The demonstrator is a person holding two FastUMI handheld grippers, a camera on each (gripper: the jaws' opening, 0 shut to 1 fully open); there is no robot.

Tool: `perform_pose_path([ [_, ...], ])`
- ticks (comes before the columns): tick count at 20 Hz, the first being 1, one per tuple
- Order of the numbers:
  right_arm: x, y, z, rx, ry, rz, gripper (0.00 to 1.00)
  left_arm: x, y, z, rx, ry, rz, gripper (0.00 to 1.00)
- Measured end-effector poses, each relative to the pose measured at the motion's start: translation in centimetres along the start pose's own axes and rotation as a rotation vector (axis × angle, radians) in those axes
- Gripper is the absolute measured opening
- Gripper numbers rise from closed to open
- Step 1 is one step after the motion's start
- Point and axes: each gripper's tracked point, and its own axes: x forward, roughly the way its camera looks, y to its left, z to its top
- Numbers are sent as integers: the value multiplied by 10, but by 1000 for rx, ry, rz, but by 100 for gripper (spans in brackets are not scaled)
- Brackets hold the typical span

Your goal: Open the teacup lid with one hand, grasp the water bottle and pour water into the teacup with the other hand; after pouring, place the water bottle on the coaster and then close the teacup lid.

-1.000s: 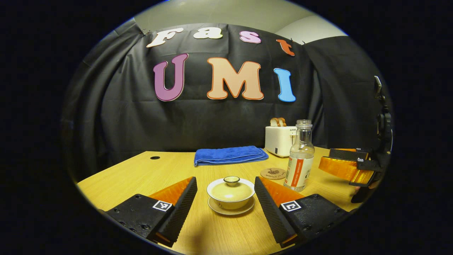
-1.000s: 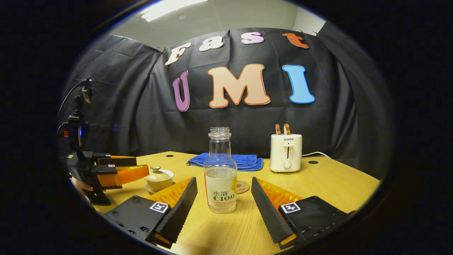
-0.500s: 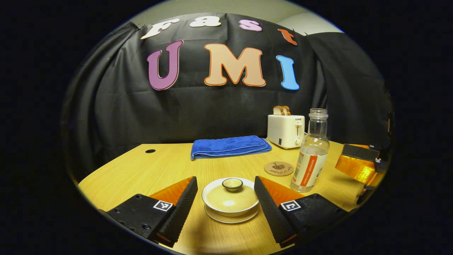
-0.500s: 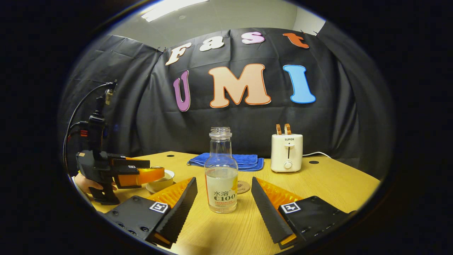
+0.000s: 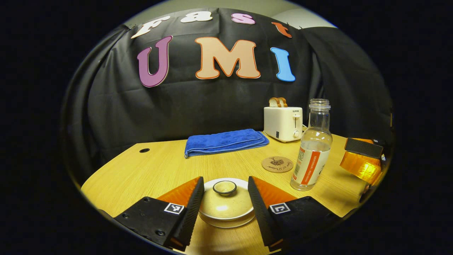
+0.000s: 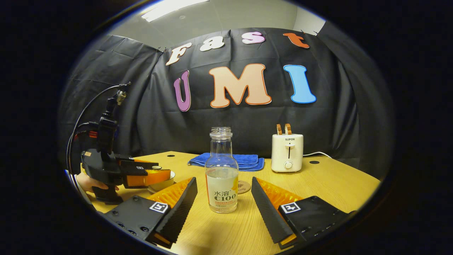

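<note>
Wooden counter (image 5: 155,170) is seen bearing the lidded teacup (image 5: 225,205), which is flanked by the spread fingers of the left gripper (image 5: 225,202), while the water bottle (image 6: 221,177) is stood upright between the parted, untouching fingers of the right gripper (image 6: 223,198), near the coaster (image 5: 277,164).

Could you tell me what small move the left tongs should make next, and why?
Probably shift onto the knob and close there: the left tongs straddle the teacup lid, open, at its rim, while the lid sits on the teacup and the water bottle stands ungrasped.
</note>
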Motion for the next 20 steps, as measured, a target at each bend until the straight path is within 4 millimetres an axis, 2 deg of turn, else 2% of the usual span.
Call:
perform_pose_path([
  [2,0,0,0,0,0,0,100,1,1,2,-1,-11,3,69],
  [3,0,0,1,0,0,0,98,2,1,4,-2,-14,5,62],
  [4,0,0,0,0,0,0,95,2,2,3,-2,-16,5,60],
  [5,0,0,0,0,0,0,98,3,2,4,-3,-19,7,55],
  [6,0,0,0,0,0,0,98,3,2,4,-3,-23,9,55],
  [8,0,1,0,0,0,0,98,3,4,6,-7,-36,17,47],
  [9,-1,1,0,0,0,0,98,4,4,7,-8,-37,18,36],
  [10,0,0,0,0,0,1,95,4,4,6,-9,-37,17,35],
  [11,0,0,0,0,0,1,98,4,4,7,-12,-41,16,34],
  [14,0,1,0,0,0,2,98,4,4,8,-20,-47,18,30],
  [20,0,2,0,2,4,17,100,0,8,12,-42,-76,28,29],
])
